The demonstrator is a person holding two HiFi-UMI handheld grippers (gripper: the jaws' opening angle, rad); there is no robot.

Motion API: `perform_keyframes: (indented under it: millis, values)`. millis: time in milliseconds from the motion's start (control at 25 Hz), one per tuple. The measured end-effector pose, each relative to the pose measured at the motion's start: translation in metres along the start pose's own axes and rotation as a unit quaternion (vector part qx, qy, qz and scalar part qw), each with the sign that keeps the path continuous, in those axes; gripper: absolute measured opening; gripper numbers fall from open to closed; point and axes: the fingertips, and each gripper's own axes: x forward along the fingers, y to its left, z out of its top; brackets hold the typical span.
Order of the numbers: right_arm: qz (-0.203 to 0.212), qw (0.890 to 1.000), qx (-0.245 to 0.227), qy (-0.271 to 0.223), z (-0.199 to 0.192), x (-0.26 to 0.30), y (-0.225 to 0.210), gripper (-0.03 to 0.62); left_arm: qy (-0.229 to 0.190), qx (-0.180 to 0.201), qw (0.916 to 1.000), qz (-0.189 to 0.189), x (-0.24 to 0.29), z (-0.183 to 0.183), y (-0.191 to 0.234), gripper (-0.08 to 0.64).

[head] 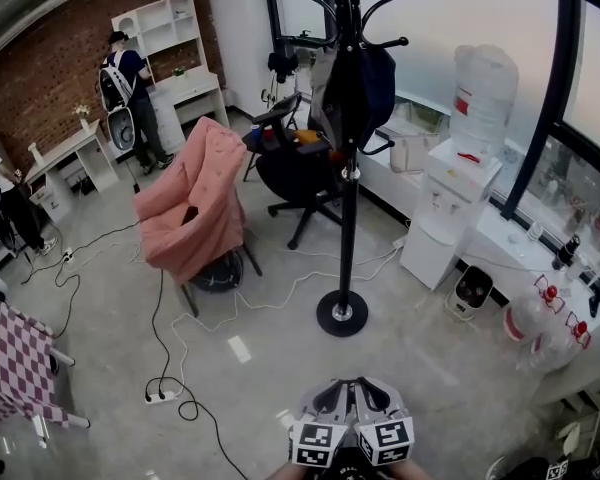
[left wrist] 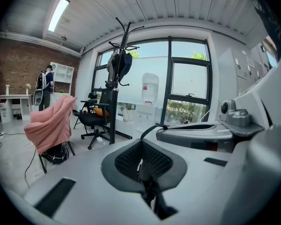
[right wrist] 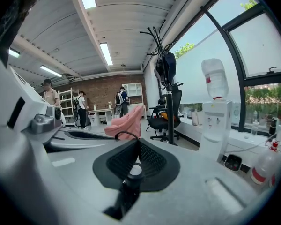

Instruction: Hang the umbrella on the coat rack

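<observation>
The black coat rack (head: 349, 198) stands on a round base in the middle of the floor, ahead of me. A dark blue bundle (head: 368, 83) hangs from its upper hooks beside a grey item; whether it is the umbrella I cannot tell. The rack shows too in the left gripper view (left wrist: 113, 111) and the right gripper view (right wrist: 169, 111). My left gripper (head: 330, 400) and right gripper (head: 375, 400) sit side by side at the bottom edge, well short of the base. The jaws of the left gripper (left wrist: 141, 143) and the right gripper (right wrist: 138, 143) are shut, pads together, with no object visible between them.
A chair draped in pink cloth (head: 195, 208) stands left of the rack and a black office chair (head: 295, 168) behind it. A water dispenser (head: 460, 198) and spare bottles (head: 535, 318) are at the right. Cables (head: 170, 368) cross the floor. People (head: 125, 78) stand at the far left.
</observation>
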Motion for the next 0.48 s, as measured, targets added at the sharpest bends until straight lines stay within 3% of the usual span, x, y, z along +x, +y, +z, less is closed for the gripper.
perform_keyframes:
  millis: [480]
  values:
    - [0.036, 0.999, -0.012, 0.03, 0.019, 0.064, -0.057, 0.011, 0.013, -0.019, 0.9993, 0.028, 0.079, 0.023, 0.023, 0.011]
